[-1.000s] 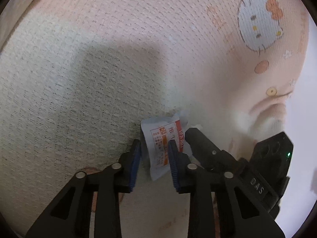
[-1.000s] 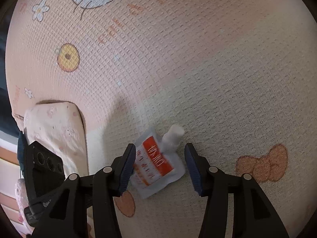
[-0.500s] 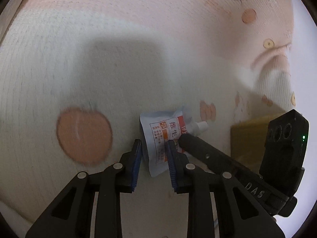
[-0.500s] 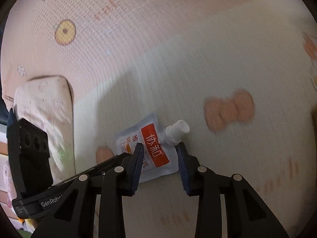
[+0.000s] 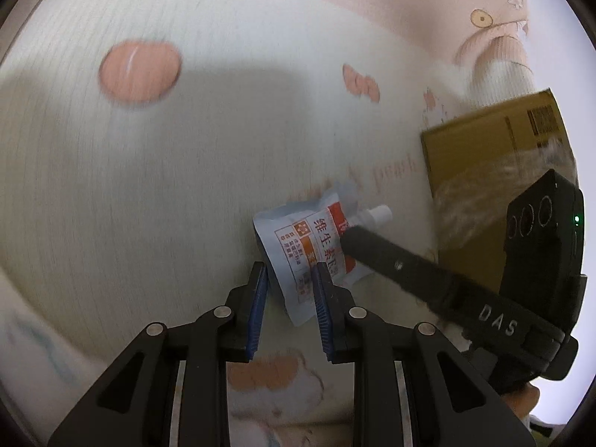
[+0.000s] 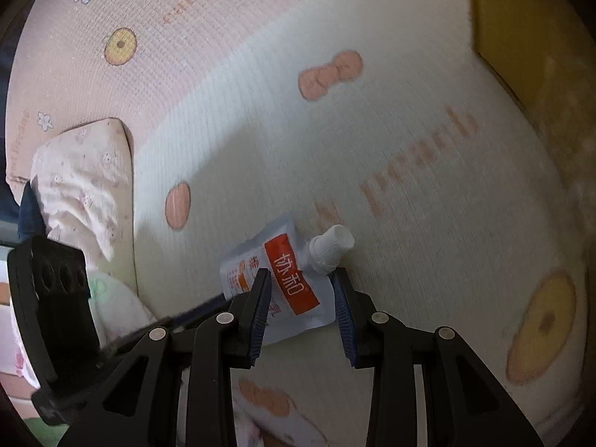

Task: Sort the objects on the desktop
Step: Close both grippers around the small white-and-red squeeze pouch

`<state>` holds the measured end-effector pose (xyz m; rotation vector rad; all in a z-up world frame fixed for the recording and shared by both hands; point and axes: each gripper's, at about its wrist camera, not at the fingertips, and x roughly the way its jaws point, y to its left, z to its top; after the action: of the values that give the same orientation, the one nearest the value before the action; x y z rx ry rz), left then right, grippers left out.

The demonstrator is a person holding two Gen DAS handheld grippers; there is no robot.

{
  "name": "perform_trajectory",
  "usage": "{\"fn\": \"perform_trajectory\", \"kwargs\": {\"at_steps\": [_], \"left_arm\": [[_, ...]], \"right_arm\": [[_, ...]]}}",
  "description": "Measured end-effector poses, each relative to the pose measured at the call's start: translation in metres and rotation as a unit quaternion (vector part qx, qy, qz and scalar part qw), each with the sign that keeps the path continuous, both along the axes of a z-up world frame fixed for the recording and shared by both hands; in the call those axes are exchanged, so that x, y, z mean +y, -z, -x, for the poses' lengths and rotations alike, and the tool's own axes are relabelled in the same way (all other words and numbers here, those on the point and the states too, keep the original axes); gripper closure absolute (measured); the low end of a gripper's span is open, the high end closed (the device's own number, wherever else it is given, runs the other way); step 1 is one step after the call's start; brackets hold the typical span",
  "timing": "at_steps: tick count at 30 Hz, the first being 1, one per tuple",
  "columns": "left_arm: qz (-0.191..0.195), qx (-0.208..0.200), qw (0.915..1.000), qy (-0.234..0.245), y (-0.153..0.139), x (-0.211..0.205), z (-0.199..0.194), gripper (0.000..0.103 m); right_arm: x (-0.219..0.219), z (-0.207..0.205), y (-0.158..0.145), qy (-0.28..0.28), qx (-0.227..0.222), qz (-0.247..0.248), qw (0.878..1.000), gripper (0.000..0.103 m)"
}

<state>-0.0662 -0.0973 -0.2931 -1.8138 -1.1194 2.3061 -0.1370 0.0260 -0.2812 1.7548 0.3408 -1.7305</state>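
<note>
Blue-padded fingers [image 5: 256, 309] of the left gripper [image 5: 288, 298] stand partly closed on the lower end of a white spouted pouch [image 5: 298, 257], which carries red and orange printing; whether both pads press on the foil cannot be told, though the pouch hangs between them. Seen from the right wrist, the right gripper [image 6: 300, 300] has its jaws narrowed about the upper, red-banded part of the same pouch [image 6: 287, 279], just below the white screw cap [image 6: 331, 244]; these jaws have just been closing, with the pouch between them. One black finger of the right gripper [image 5: 387, 260] lies across the pouch's right side in the left view. Both grippers thus share the pouch above a cream and pink cartoon-printed blanket [image 5: 186, 186]. At far right stands a brown cardboard box [image 5: 495, 160], near the pouch but apart from it. A small patterned pillow [image 6: 82, 178] lies at left in the right view. Blur softens much of the blanket.
</note>
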Motion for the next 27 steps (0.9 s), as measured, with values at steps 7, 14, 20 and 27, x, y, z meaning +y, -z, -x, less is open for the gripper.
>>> {"fn": "perform_trajectory", "kwargs": {"at_steps": [7, 14, 20, 27], "left_arm": [[0.032, 0.015, 0.9993, 0.008, -0.012, 0.010, -0.015, 0.075], [0.035, 0.022, 0.9991, -0.006, -0.010, 0.008, -0.011, 0.057], [0.039, 0.021, 0.9990, -0.008, -0.006, 0.003, -0.009, 0.057], [0.075, 0.028, 0.9967, 0.014, -0.006, 0.012, -0.004, 0.058]], "right_arm": [[0.038, -0.010, -0.006, 0.021, -0.028, 0.036, 0.999, 0.071], [0.062, 0.002, -0.019, 0.065, -0.034, 0.097, 0.993, 0.071], [0.058, 0.004, -0.012, 0.053, -0.023, 0.098, 0.994, 0.071], [0.055, 0.007, -0.004, 0.036, -0.017, 0.104, 0.994, 0.071]]}}
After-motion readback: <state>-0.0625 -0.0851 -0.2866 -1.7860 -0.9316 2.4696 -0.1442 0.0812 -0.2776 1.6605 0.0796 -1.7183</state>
